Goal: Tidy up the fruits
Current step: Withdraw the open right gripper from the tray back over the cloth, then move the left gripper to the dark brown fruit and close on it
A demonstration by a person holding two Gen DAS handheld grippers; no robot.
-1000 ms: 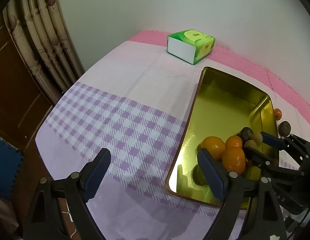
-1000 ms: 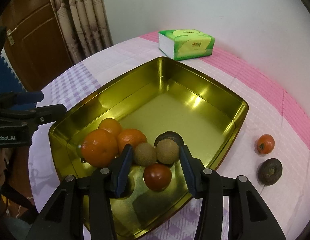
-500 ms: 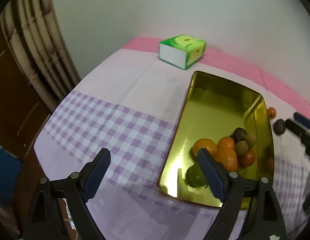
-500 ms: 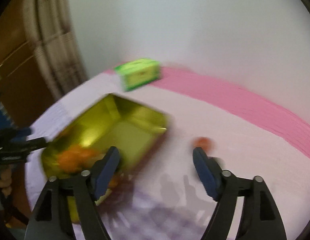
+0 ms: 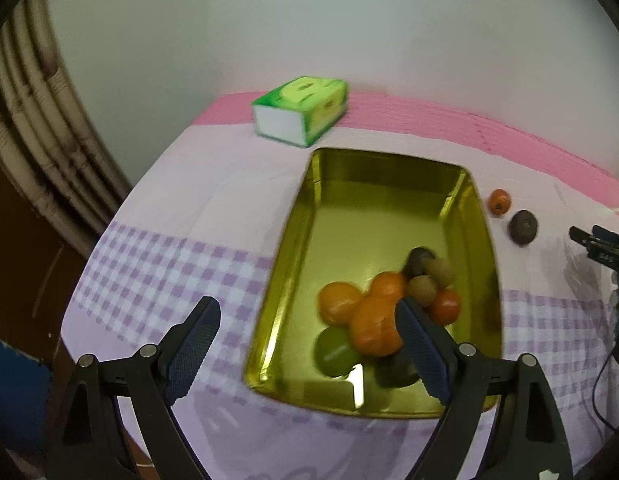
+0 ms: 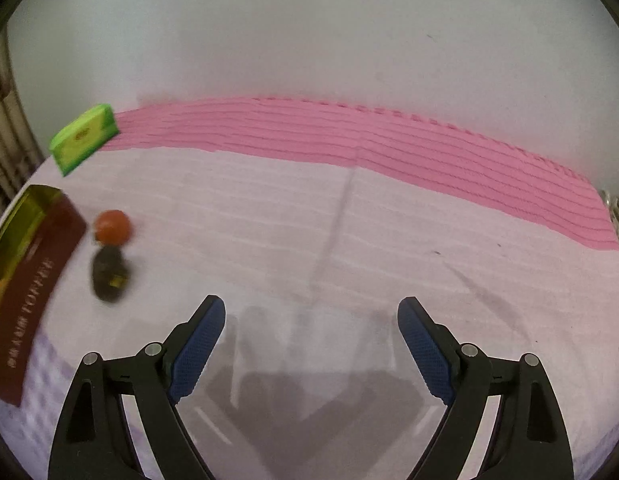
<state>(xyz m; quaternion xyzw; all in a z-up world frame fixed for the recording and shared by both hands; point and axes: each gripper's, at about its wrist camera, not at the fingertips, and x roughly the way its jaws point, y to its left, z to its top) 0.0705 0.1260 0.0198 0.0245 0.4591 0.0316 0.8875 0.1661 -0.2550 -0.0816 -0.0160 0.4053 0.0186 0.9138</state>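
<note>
A gold tin tray holds several fruits at its near end: oranges, a green fruit, brown kiwis and a red fruit. A small red-orange fruit and a dark fruit lie on the cloth right of the tray; they also show in the right wrist view, the red-orange fruit and the dark fruit. My left gripper is open and empty above the tray's near left edge. My right gripper is open and empty over bare cloth, right of the two loose fruits.
A green tissue box stands behind the tray near the wall. The tray's maroon side wall shows at the left of the right wrist view. A curtain and the table edge lie to the left.
My right gripper has left the tray, opened wider and swung right over bare cloth. My left gripper has pulled back and turned right, so the whole tray is in view.
</note>
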